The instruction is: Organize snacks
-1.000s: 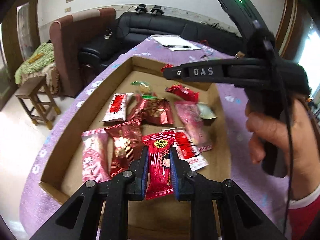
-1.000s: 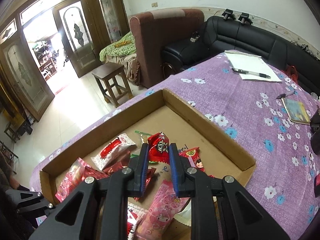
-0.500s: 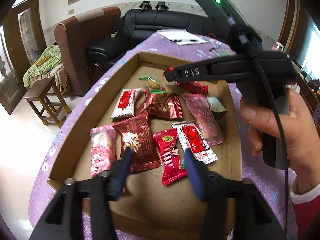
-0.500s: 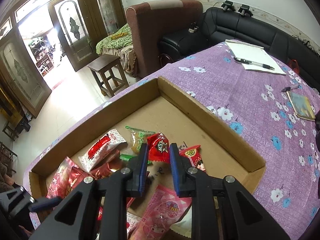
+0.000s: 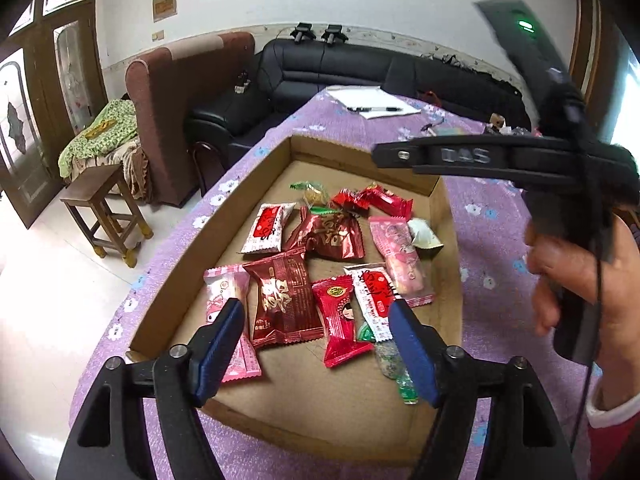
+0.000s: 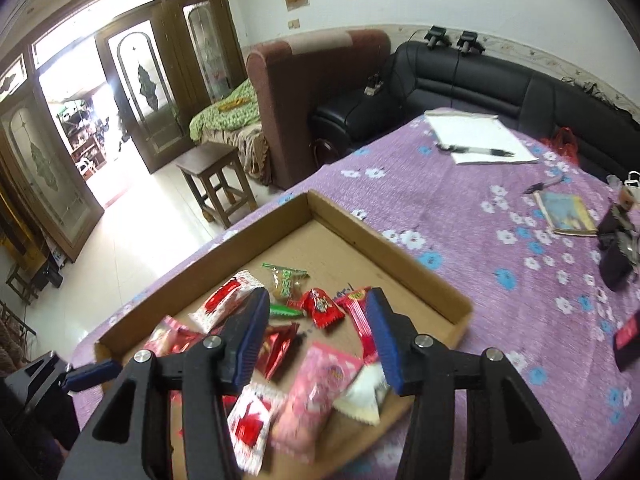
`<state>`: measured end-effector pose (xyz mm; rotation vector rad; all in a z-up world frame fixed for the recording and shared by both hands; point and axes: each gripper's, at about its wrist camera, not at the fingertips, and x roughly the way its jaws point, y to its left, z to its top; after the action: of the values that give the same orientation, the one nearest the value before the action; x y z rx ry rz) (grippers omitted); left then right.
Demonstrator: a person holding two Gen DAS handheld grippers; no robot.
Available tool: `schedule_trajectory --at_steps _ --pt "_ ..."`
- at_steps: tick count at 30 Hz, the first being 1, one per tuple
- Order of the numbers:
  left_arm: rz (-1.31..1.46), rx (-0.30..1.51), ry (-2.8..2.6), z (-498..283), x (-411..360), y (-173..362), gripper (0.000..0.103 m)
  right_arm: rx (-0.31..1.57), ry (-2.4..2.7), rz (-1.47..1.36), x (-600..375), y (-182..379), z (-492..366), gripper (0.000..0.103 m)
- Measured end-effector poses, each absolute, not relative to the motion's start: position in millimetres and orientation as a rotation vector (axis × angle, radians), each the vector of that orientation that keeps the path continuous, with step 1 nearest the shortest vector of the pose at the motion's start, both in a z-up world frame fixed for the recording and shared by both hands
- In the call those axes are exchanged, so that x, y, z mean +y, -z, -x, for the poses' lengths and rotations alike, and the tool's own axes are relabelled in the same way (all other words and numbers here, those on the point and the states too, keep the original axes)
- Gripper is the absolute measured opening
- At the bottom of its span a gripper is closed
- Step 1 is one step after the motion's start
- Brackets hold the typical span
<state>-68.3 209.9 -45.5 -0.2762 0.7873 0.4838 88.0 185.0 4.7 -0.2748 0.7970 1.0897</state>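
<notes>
A shallow cardboard tray [image 5: 256, 184] on the purple flowered table holds several wrapped snacks. My left gripper [image 5: 316, 344] is open above the tray's near end. A red girl-print packet [image 5: 340, 320] lies flat between its fingers, beside a dark red packet [image 5: 280, 300] and a pink one [image 5: 224, 292]. My right gripper [image 6: 316, 332] is open and empty over the tray [image 6: 420, 272]. A small red candy [image 6: 322, 306] lies in the tray just ahead of its fingertips. The right gripper's body [image 5: 520, 160] shows in the left wrist view, above the tray's right side.
A white notepad with a pen [image 6: 480, 140] lies at the table's far end. A booklet [image 6: 564, 216] and dark items [image 6: 616, 252] lie to the right. A black sofa [image 5: 360, 68], brown armchair [image 5: 176, 100] and wooden stool [image 5: 104, 208] stand beyond the table's left edge.
My left gripper opened, released the red girl-print packet into the tray and drew back. My right gripper opened and released the small red candy, which now lies in the tray.
</notes>
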Motion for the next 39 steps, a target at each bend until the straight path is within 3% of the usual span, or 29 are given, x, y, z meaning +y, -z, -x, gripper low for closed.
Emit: schedule_trajectory --at_steps 2,11,19,39 --pt "0.263 0.775 -0.5 72 206 41 0.086 0.773 -1.077 0.257 168 -14 -83 0.072" --pt "0.24 0.723 -0.545 89 190 15 0.095 0.72 -1.032 0.189 99 -35 -55 0.095" --pt "0.221 0.722 -0.608 106 170 7 0.1 0.733 -1.046 0.241 65 -22 -22 0.103" --pt "0.207 0.674 -0.736 144 155 -19 0.102 0.679 -1.074 0.308 34 -19 33 0.103"
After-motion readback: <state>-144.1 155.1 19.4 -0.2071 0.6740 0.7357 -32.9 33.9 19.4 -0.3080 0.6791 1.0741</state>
